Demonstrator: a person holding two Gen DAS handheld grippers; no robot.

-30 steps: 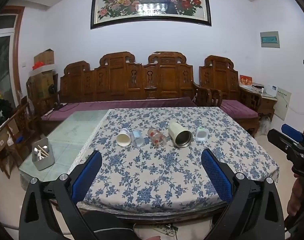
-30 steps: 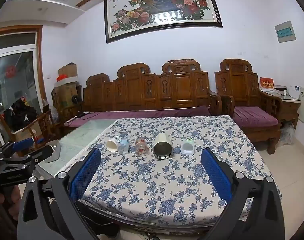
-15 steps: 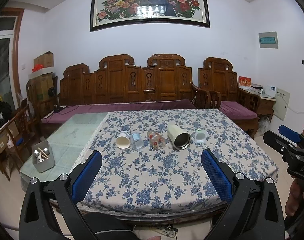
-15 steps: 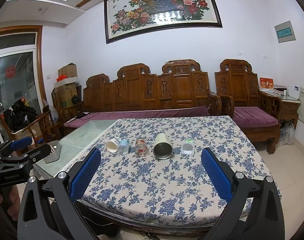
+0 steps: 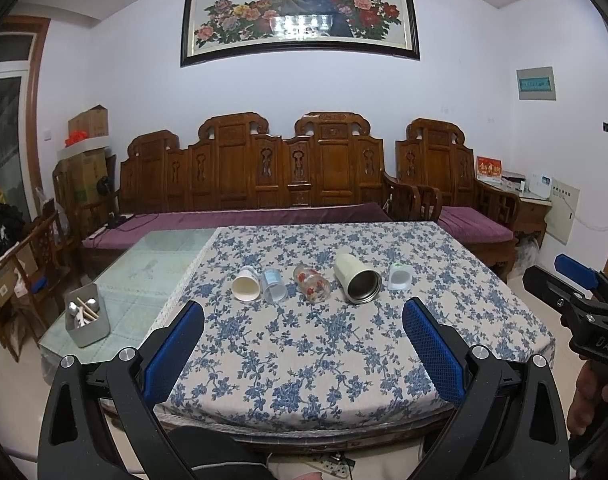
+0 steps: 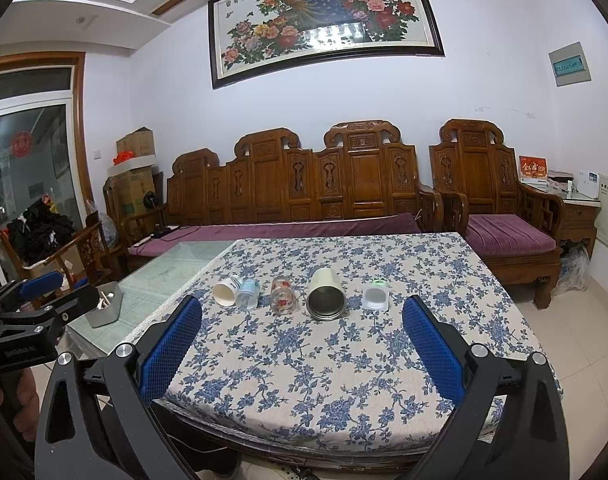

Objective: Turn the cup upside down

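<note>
Several cups lie on their sides in a row on the blue-flowered tablecloth [image 5: 316, 344]: a white paper cup [image 5: 246, 289], a pale blue cup [image 5: 274, 286], a glass with red flowers [image 5: 312, 283], a large cream metal tumbler [image 5: 357, 283] and a small clear cup [image 5: 399, 276]. The same row shows in the right wrist view, with the tumbler [image 6: 326, 295] in the middle. My left gripper [image 5: 303, 338] is open and empty, well short of the cups. My right gripper [image 6: 302, 334] is open and empty, also short of them.
A grey holder with chopsticks [image 5: 87, 320] stands on the bare glass part of the table [image 5: 152, 256] at left. A carved wooden sofa [image 5: 264, 184] stands behind the table. The right gripper shows at the left wrist view's right edge [image 5: 576, 300].
Both views have shifted slightly, with the table and cups sitting a little higher and farther in the left wrist view. Both grippers stay open.
</note>
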